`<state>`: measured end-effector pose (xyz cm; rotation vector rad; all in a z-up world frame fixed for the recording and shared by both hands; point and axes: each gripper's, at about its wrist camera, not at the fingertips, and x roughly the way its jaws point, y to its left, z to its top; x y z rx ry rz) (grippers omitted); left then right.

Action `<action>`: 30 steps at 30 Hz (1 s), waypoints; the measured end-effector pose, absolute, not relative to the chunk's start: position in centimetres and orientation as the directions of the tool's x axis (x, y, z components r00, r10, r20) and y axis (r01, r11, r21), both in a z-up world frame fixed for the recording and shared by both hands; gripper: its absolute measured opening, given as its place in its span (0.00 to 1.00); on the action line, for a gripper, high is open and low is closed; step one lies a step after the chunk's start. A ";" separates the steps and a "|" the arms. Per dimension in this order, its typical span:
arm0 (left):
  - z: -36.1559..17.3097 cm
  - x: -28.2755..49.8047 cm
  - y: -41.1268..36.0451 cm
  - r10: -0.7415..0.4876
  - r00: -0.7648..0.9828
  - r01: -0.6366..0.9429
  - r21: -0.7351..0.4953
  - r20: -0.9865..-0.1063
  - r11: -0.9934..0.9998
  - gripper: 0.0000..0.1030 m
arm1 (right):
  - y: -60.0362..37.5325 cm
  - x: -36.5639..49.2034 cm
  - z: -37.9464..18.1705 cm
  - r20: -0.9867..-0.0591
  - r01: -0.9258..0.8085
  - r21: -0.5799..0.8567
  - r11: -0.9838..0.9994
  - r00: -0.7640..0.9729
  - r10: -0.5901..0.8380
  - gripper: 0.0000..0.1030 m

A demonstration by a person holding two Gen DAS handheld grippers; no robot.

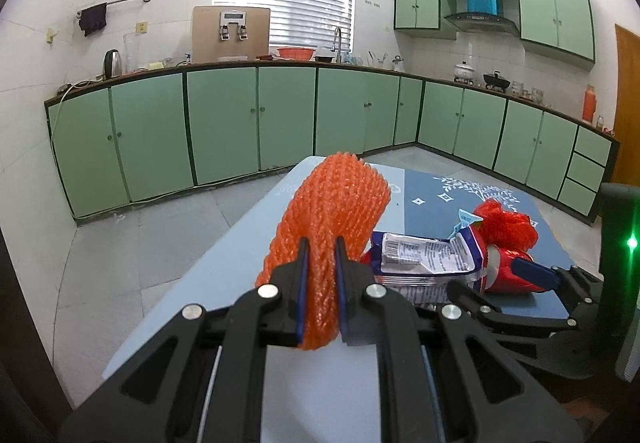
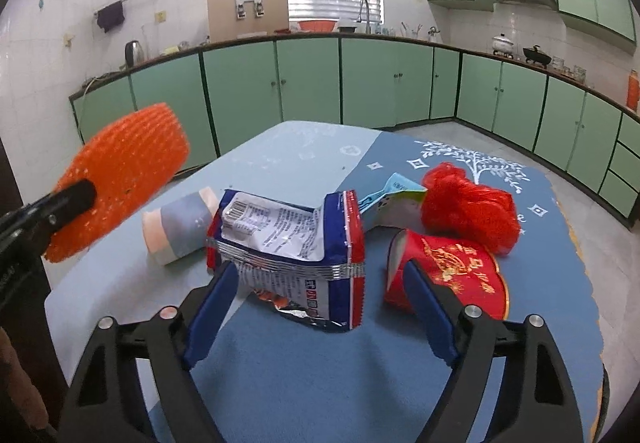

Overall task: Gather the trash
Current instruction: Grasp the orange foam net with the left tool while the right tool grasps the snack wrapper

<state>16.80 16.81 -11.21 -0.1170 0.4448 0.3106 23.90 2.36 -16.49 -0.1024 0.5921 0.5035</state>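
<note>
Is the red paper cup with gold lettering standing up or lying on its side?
On its side. The red paper cup with gold lettering lies on the blue tablecloth, its open mouth facing sideways toward the crumpled snack wrapper.

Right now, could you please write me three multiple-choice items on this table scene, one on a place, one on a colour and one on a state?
1. Where is the red paper cup?
A. Upright at the table's far edge
B. On its side on the table, right of the snack wrapper
C. On the kitchen counter

2. What colour is the foam net held by the left hand-held gripper?
A. Orange
B. Green
C. White

3. How is the right hand-held gripper?
A. Shut on the cup
B. Shut on the wrapper
C. Open, fingers either side of the wrapper's near end

Answers: 1 B, the cup's mouth faces sideways beside the wrapper. 2 A, the net between the fingers is orange. 3 C, a wide gap shows between the blue pads.
</note>
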 end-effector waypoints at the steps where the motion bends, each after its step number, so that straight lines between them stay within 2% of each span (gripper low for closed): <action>1: -11.3 16.9 16.9 0.268 0.857 -0.320 -0.047 -0.440 0.946 0.10 | 2.3 24.1 -16.5 -0.556 -0.484 0.061 0.873 0.710 0.432 0.79; 6: -11.7 16.8 17.5 0.269 0.857 -0.326 -0.058 -0.440 0.944 0.10 | 2.3 25.8 -16.2 -0.549 -0.493 0.082 0.866 0.703 0.452 0.79; 9: -12.0 17.0 17.8 0.268 0.854 -0.329 -0.065 -0.446 0.942 0.10 | 2.2 27.0 -16.3 -0.558 -0.494 0.114 0.862 0.686 0.467 0.76; 12: -12.2 17.3 18.0 0.269 0.851 -0.331 -0.064 -0.451 0.941 0.10 | 2.4 27.9 -16.6 -0.575 -0.503 0.138 0.853 0.661 0.483 0.65; 14: -12.3 17.4 18.0 0.269 0.849 -0.332 -0.065 -0.455 0.941 0.10 | 2.5 28.1 -16.8 -0.585 -0.516 0.152 0.843 0.640 0.498 0.46; 17: -12.4 17.9 18.0 0.269 0.843 -0.334 -0.061 -0.465 0.941 0.10 | 2.6 27.9 -16.9 -0.585 -0.532 0.158 0.832 0.628 0.513 0.31; 21: -12.7 18.2 18.0 0.269 0.837 -0.335 -0.056 -0.477 0.941 0.10 | 2.3 27.4 -16.7 -0.574 -0.546 0.174 0.819 0.620 0.535 0.27; 22: -12.8 18.3 18.0 0.268 0.835 -0.334 -0.054 -0.480 0.941 0.10 | 2.2 27.2 -16.7 -0.572 -0.549 0.177 0.817 0.618 0.539 0.22; 30: -12.0 18.5 17.4 0.255 0.845 -0.314 -0.051 -0.470 0.948 0.10 | 0.3 25.0 -14.3 -0.512 -0.559 0.177 0.810 0.651 0.561 0.16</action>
